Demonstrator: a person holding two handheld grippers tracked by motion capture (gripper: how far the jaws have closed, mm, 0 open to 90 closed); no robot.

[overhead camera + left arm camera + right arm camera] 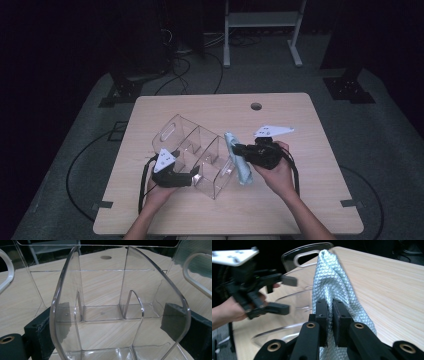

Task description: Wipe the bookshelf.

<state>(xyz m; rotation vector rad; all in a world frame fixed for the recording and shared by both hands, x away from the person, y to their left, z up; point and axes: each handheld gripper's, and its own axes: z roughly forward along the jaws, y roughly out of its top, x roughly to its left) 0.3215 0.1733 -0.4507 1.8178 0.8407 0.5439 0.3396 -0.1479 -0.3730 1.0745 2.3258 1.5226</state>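
The right gripper has its fingers pinched nearly together on a fold of the pale blue cloth, which has a quilted diamond weave. The cloth bunches up ahead of those fingers and hangs below them onto the counter. In the high view the cloth lies just beside the near end of the clear organizer, against its outer wall.

The left gripper has its fingers spread wide, one on each outer side of the organizer's curved end wall; whether the pads press on the plastic cannot be told. Beyond these fingers run the organizer's dividers and compartments, with a cut-out handle at the far end. Seen from the right gripper view, the left gripper is across the organizer from the cloth.
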